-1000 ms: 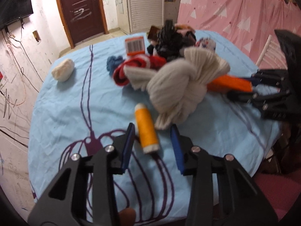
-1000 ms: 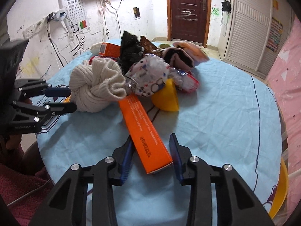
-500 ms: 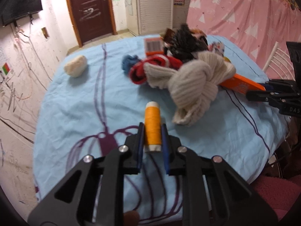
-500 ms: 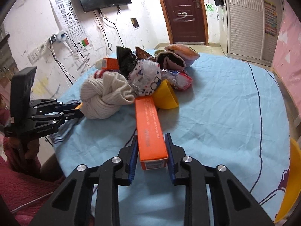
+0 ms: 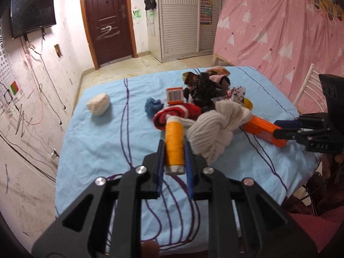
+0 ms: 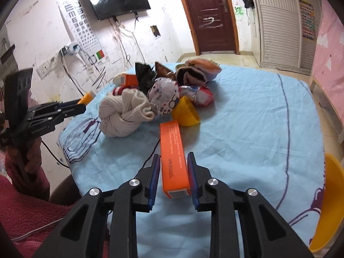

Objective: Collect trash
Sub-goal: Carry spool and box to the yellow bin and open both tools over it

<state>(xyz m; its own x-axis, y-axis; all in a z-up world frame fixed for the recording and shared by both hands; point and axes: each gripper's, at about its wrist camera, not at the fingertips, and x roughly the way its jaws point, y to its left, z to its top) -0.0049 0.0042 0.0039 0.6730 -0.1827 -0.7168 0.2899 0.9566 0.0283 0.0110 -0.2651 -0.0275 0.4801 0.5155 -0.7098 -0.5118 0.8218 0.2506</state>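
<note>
Yellow spool, orange box — both gripped.

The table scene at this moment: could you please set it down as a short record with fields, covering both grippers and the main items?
left gripper: shut on the yellow thread spool
right gripper: shut on the long orange box
surface: table under a light blue cloth
pile: knotted cream knit, yellow cup on its side, small orange box, red sock, black bag
apart from pile: cream lump
</note>
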